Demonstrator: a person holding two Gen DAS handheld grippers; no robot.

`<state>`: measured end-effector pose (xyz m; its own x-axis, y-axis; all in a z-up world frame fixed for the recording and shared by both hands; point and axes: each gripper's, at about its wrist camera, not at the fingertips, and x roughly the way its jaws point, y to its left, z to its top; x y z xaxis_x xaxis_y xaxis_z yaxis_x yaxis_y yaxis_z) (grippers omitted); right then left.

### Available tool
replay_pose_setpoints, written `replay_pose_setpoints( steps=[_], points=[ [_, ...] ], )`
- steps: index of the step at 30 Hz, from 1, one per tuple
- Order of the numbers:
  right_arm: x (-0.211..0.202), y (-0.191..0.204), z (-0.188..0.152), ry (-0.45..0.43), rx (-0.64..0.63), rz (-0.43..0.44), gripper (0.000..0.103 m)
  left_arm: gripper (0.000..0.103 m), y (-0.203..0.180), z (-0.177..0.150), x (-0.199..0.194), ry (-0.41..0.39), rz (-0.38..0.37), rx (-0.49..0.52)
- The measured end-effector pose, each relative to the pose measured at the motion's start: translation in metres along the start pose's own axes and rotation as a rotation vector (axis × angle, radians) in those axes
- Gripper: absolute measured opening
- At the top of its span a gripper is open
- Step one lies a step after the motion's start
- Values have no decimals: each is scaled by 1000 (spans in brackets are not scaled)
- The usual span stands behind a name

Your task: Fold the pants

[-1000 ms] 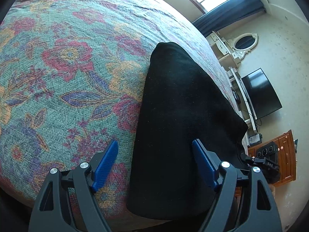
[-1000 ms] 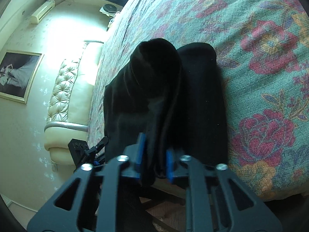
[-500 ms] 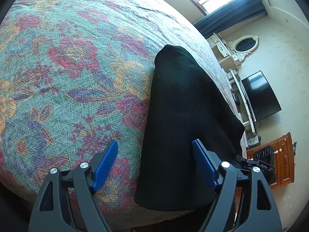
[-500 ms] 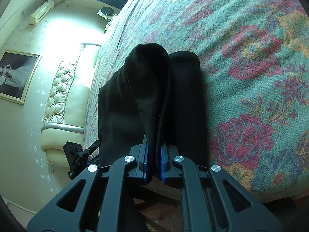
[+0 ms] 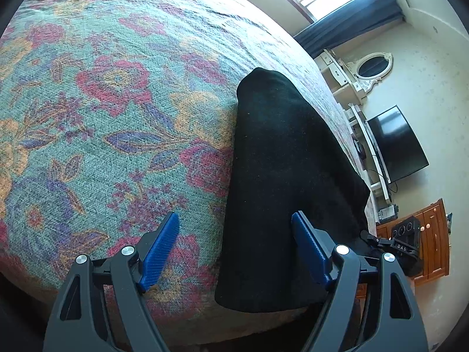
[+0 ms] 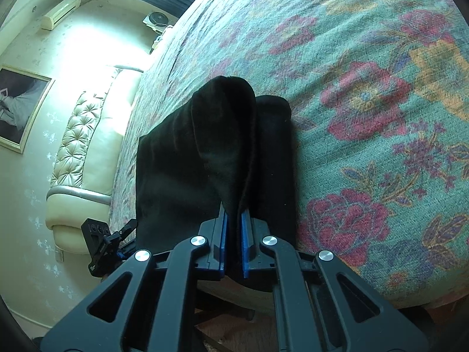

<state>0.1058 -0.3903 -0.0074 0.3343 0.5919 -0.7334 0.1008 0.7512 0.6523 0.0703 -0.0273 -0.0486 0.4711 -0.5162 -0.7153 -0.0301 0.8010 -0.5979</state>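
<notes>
Black pants (image 6: pixel 217 152) lie along the near edge of the bed (image 6: pixel 366 58) with its floral bedspread. Right gripper (image 6: pixel 233 242) clenched on a lifted fold; left gripper (image 5: pixel 234 246) hangs released above them. Television (image 5: pixel 395 143) and headboard (image 6: pixel 85 135) stand well apart.

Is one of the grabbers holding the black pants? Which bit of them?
Yes. The right gripper has its jaws pinched shut on a raised fold of the black pants at their near edge. The left gripper is open, holding nothing.
</notes>
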Motion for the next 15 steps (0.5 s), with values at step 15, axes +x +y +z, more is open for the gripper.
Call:
replay_pose_setpoints(
  steps=[15],
  points=[
    [-22,-34,8,-47,105,97,28,78,-6,-1,0,-3,44,38]
  ],
)
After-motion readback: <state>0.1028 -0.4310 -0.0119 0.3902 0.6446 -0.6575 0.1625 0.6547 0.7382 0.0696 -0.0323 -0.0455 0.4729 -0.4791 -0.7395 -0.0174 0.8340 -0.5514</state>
